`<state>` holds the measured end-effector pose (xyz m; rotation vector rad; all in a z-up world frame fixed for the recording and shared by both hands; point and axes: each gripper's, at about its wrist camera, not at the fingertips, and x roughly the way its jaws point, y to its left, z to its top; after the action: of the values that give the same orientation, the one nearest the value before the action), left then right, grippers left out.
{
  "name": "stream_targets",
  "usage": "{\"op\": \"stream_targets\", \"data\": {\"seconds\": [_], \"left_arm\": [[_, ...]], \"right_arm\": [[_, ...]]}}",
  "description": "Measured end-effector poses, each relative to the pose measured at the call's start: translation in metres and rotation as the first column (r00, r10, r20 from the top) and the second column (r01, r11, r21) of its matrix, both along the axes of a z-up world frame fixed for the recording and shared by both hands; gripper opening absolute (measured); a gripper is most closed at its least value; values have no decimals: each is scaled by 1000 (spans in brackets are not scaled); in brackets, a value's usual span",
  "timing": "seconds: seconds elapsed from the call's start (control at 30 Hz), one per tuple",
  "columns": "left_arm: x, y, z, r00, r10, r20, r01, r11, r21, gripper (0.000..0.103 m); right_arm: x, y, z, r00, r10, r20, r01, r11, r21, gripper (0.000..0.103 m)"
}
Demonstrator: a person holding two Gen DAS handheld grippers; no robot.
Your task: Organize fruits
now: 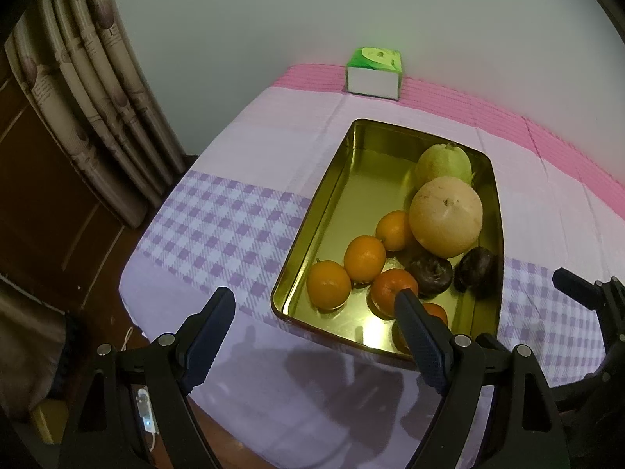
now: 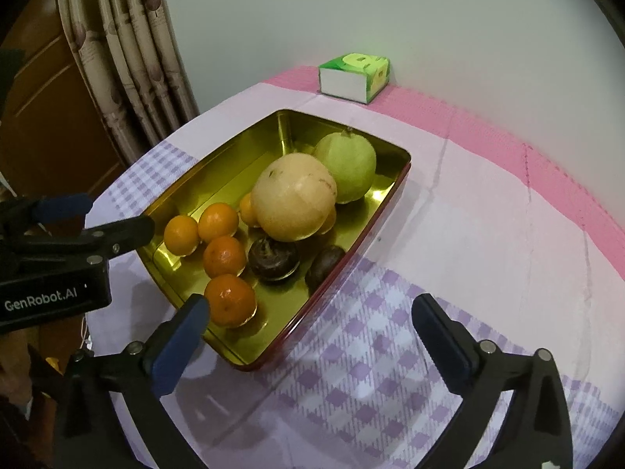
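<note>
Fruit fills the gold tin (image 2: 218, 172) on the checked cloth (image 2: 390, 351): five oranges (image 2: 224, 256), two dark round fruits (image 2: 273, 260), one pale melon (image 2: 293, 199), one green guava (image 2: 347, 164). One tissue box (image 2: 353, 78) sits behind. Left tongs (image 1: 314, 306) and right tongs (image 2: 308, 310) both gape wide, holding nothing.

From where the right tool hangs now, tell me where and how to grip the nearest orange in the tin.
Grip the nearest orange across its round middle, coming from above. The tin wall is close on its near side and another orange sits just behind, so pads likely fit best on its left and right flanks.
</note>
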<state>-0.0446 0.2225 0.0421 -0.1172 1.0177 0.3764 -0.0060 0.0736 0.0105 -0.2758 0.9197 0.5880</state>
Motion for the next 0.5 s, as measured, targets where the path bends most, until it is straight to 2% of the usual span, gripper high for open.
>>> {"op": "stream_targets", "data": {"seconds": [0.5], "left_arm": [[-1, -2, -2, 1000, -1, -7, 1, 1000, 1, 84]], "right_arm": [[-3, 4, -5, 1000, 14, -15, -15, 1000, -19, 102]]}}
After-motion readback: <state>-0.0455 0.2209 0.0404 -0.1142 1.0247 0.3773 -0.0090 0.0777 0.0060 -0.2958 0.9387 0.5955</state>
